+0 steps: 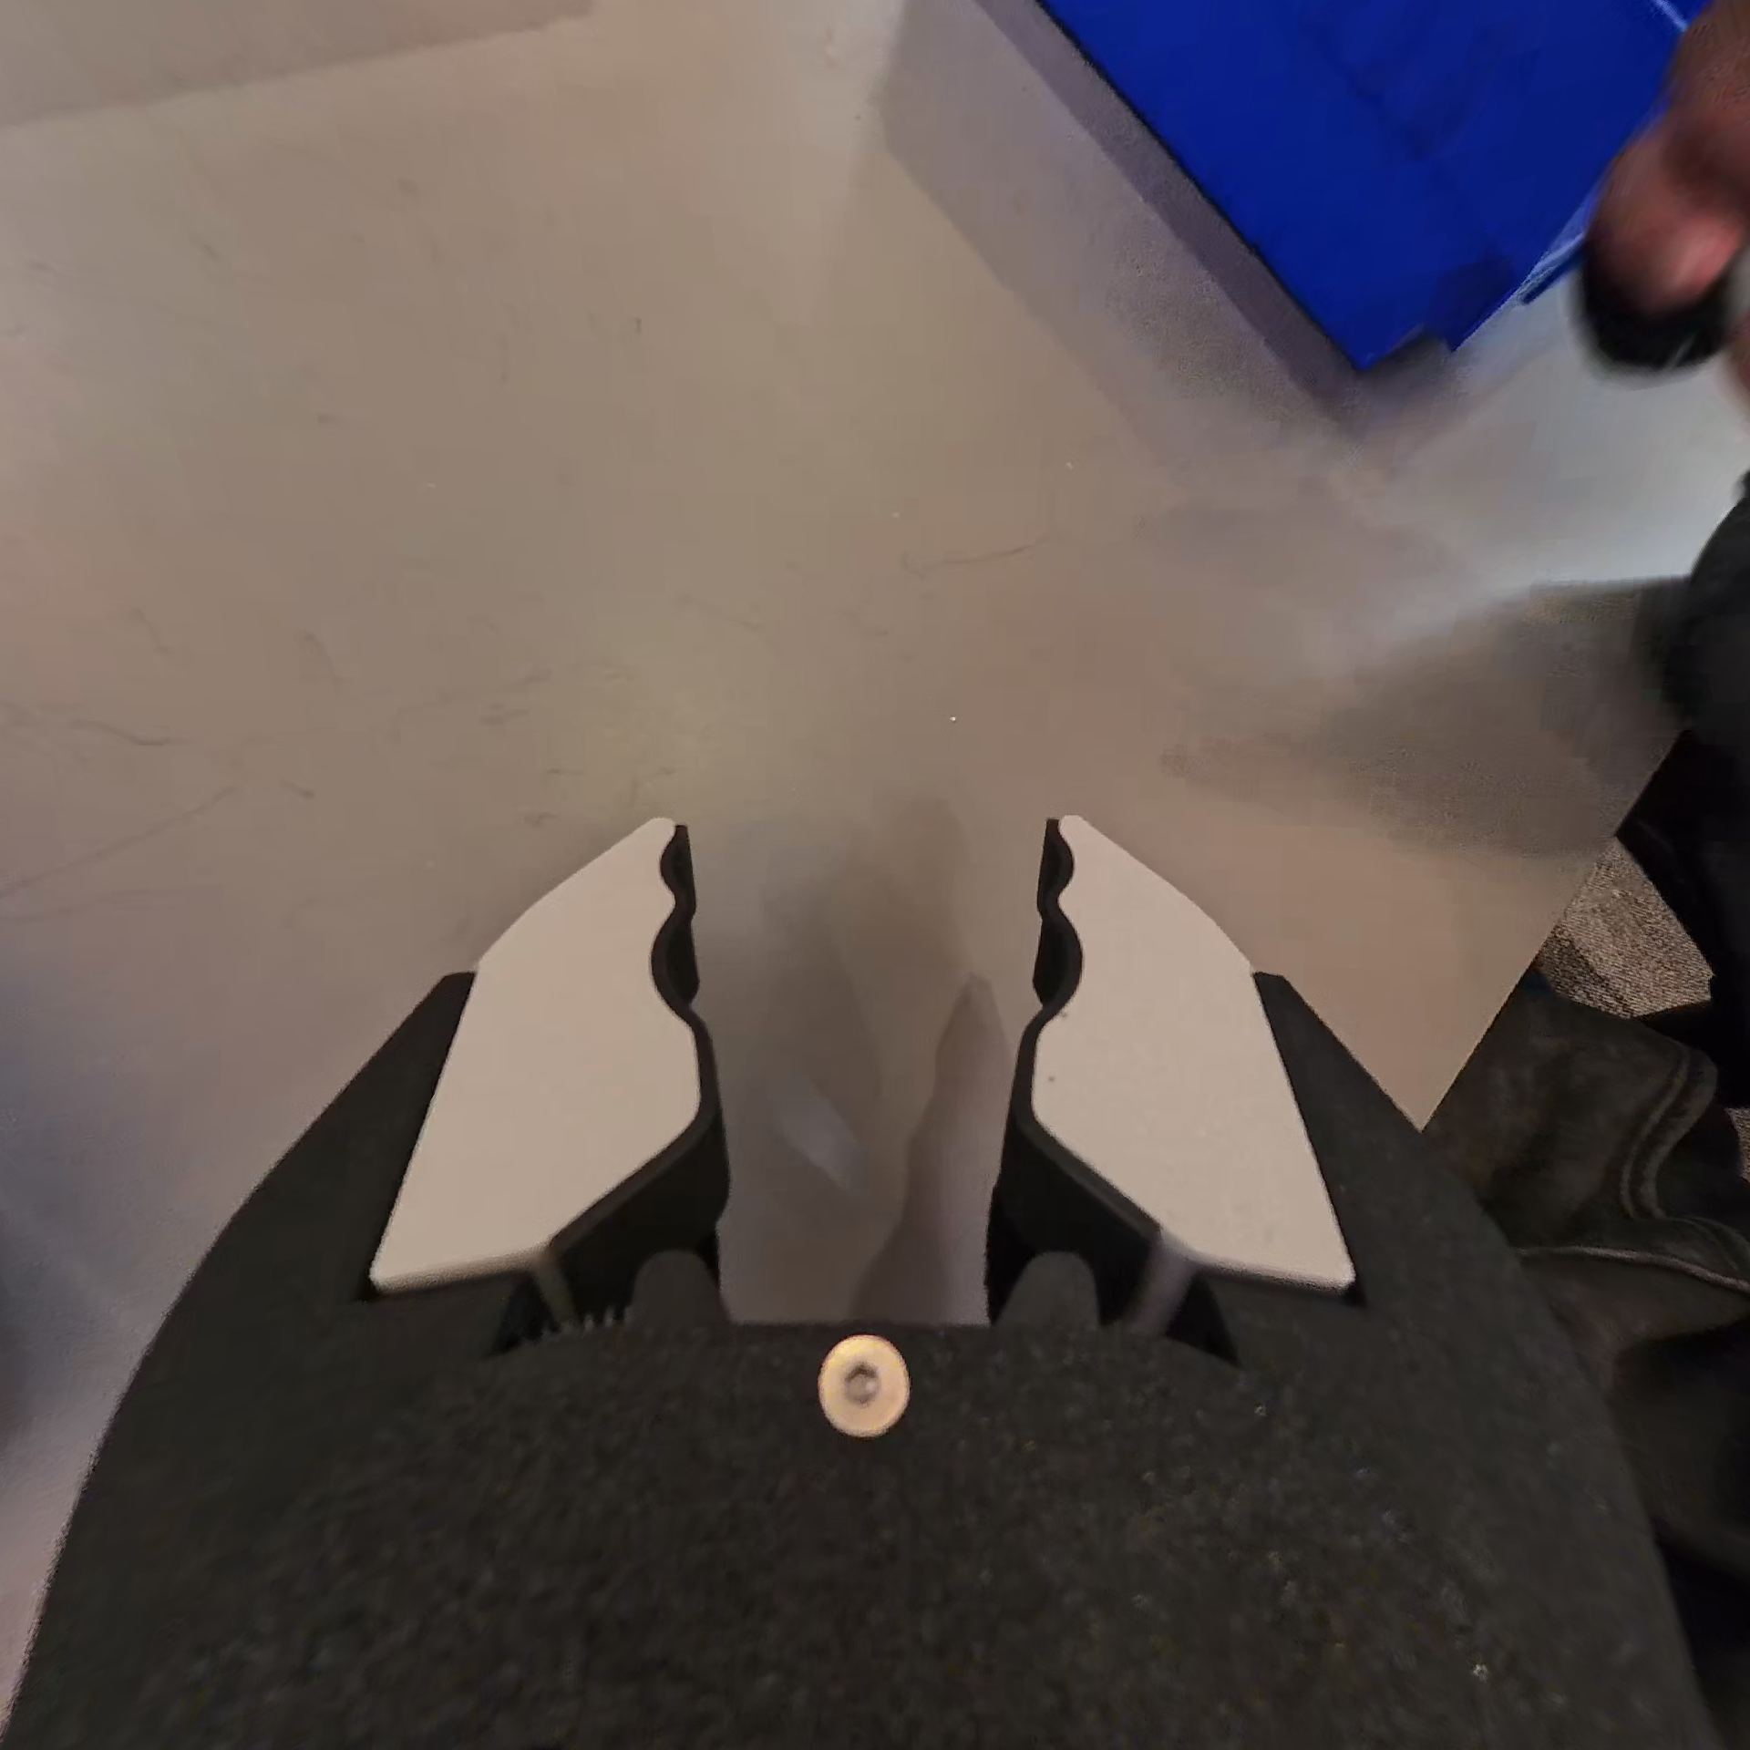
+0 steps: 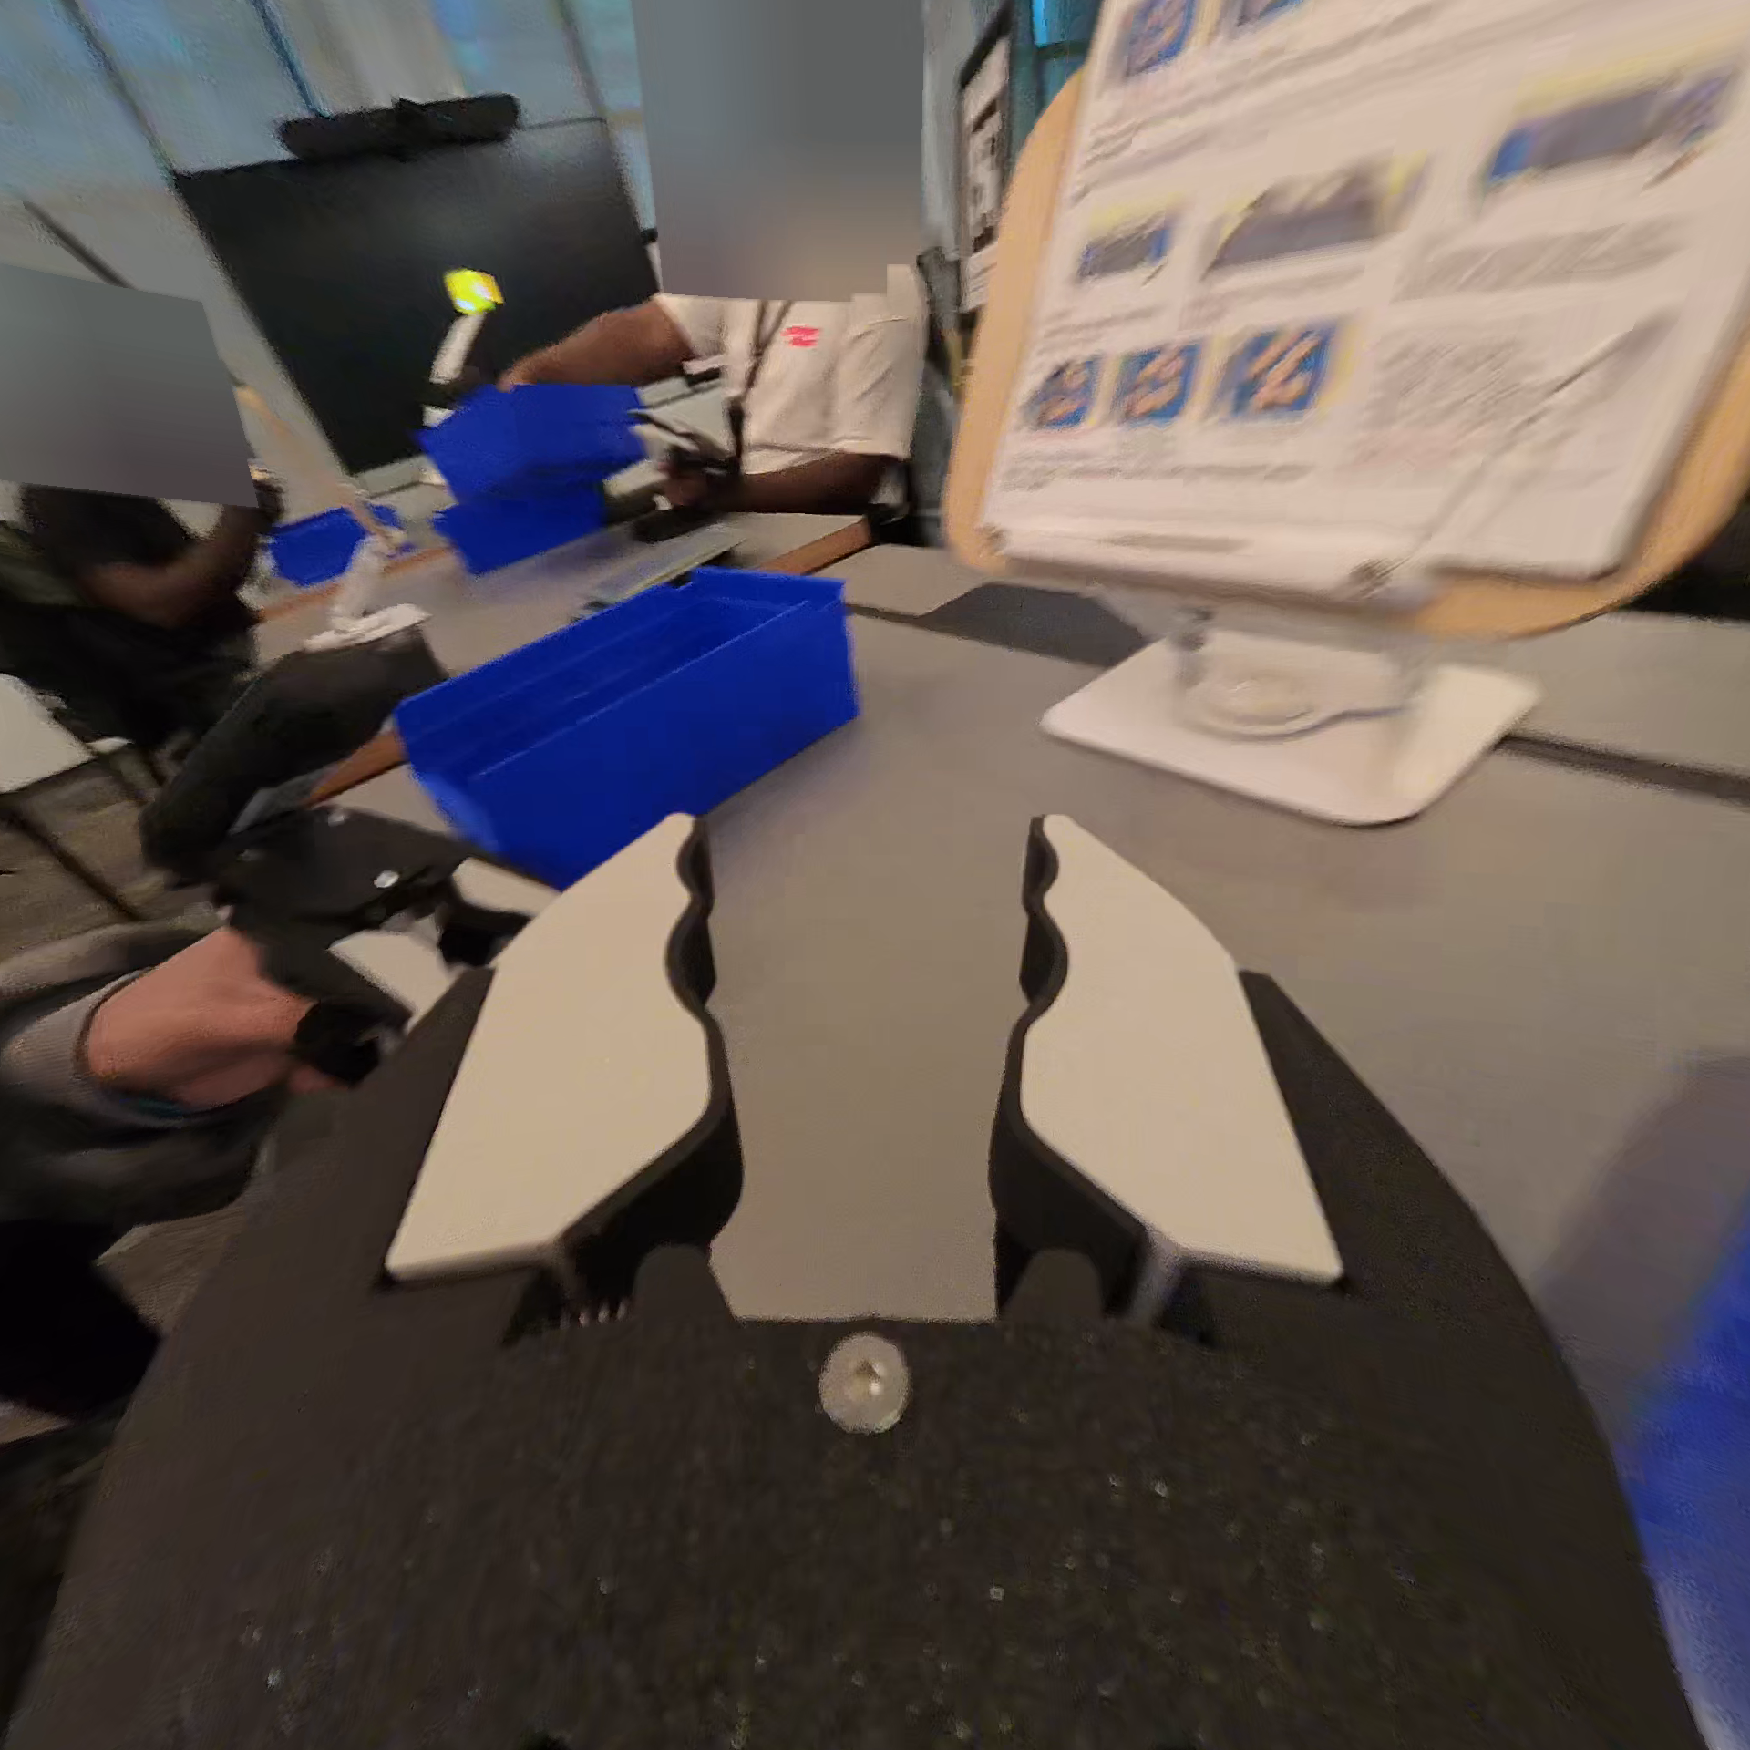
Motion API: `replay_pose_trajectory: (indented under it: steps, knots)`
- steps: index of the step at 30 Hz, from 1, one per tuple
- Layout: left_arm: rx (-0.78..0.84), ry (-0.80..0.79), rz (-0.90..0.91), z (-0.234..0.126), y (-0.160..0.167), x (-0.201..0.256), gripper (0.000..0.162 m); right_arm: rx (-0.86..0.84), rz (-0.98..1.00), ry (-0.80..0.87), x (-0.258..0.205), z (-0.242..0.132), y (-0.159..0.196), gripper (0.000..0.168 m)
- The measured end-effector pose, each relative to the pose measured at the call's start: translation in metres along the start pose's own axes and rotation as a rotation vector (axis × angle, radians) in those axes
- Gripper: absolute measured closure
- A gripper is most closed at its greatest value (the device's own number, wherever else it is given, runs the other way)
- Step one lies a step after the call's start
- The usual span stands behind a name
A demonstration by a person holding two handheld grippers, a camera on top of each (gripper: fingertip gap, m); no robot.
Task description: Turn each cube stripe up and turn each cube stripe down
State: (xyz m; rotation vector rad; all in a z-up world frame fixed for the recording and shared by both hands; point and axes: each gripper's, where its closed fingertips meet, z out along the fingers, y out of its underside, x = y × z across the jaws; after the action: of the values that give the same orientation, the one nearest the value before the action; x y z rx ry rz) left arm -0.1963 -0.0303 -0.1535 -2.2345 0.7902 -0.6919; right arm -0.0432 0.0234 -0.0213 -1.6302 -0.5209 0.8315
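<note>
No cube shows in either view. My left gripper (image 1: 866, 829) is open and empty, pointing down at the bare grey table (image 1: 568, 473). My right gripper (image 2: 866, 824) is open and empty, held above the grey table (image 2: 947, 720) and looking across it. The left gripper (image 2: 455, 909), held in a hand, also shows at the left of the right wrist view. A blue bin (image 2: 625, 720) stands on the table just ahead and left of my right gripper; its inside is not visible. It also shows in the left wrist view (image 1: 1373, 161) at the top right.
A white stand (image 2: 1297, 729) with a printed sheet on a wooden board (image 2: 1373, 312) stands at the right. The table edge (image 1: 1553, 900) runs at the right, with dark clothing beyond. Other people with blue bins (image 2: 530, 445) sit at the back.
</note>
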Motion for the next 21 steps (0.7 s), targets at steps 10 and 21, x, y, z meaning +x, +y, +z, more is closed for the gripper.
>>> replay_pose_trajectory:
  steps: [10,21]
  knots:
    - [0.137,-0.025,0.212,-0.094,-0.051,-0.012,0.106,-0.153,0.090,-0.111,-0.036,0.025,0.074,0.109]
    - [-0.405,-0.062,0.647,-0.141,-0.047,-0.197,0.101,-0.177,0.104,-0.136,-0.036,0.024,0.079,0.110]
